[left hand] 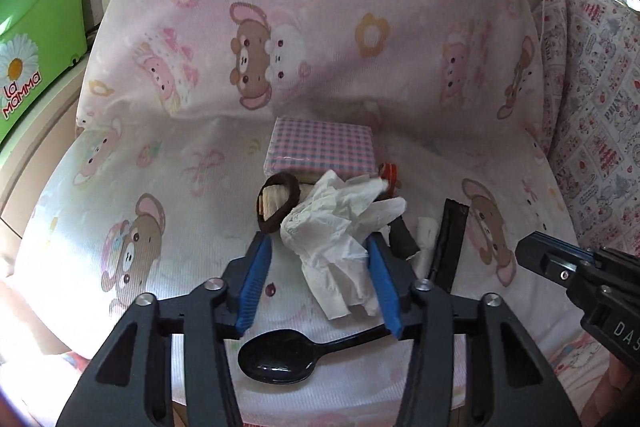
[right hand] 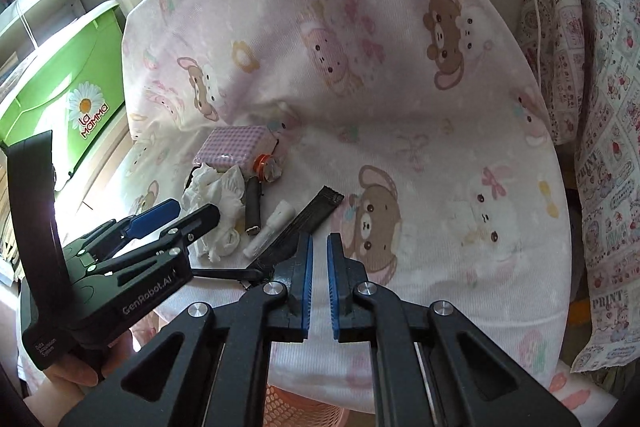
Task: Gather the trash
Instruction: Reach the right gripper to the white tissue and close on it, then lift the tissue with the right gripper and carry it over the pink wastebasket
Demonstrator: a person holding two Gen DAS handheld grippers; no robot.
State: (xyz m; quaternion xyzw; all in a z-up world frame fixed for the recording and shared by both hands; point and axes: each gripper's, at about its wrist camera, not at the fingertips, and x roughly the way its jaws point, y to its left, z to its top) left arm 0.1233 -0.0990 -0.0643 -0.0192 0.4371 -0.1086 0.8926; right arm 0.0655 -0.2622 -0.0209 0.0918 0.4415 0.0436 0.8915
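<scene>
The left gripper squeezes the white tissue on the pink seat. The right gripper is almost shut and holds nothing, just beside a black wrapper.

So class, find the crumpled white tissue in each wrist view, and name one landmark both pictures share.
Left wrist view: the tissue sits at centre, between the left gripper's blue fingers, above the black spoon.
Right wrist view: the tissue lies left of centre, just beyond the left gripper.
Shared landmark: the pink checked pack just behind the tissue.
</scene>
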